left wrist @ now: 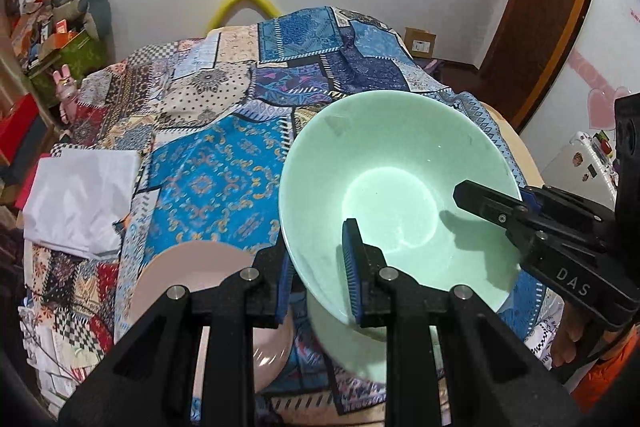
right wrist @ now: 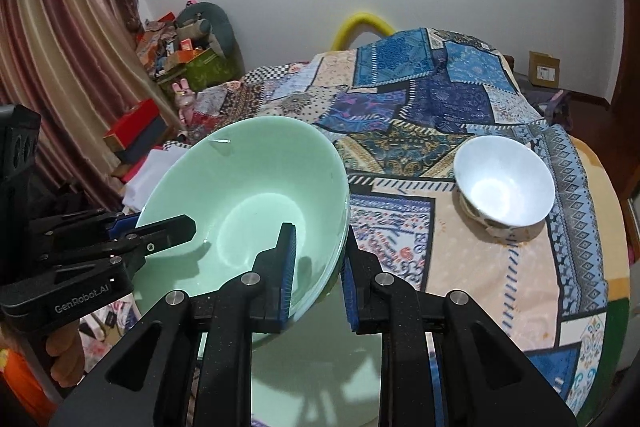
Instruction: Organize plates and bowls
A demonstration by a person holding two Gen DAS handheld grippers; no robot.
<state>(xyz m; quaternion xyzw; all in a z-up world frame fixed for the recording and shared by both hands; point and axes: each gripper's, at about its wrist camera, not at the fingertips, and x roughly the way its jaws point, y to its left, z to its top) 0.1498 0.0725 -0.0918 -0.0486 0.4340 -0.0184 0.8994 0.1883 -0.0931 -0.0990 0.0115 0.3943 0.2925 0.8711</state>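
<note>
A patchwork cloth (right wrist: 460,267) covers the counter. Both hand-held grippers, left (left wrist: 320,267) and right (right wrist: 318,275), are clenched on the green bowl's (left wrist: 384,187) rim at frame centre. The white bowl (right wrist: 504,183) at right and pink plate (left wrist: 188,267) at lower left seemingly await stacking.

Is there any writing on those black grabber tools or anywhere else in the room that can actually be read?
"DAS" on the right hand-held gripper, printed on its black body, seen from the left wrist camera.
"GenRobot.AI" on the left hand-held gripper, printed on its black body, seen from the right wrist camera.
Label on the cardboard box by the wall: too small to read.
Stickers on the white appliance: too blurred to read.
Both grippers are shut on the green bowl.
</note>
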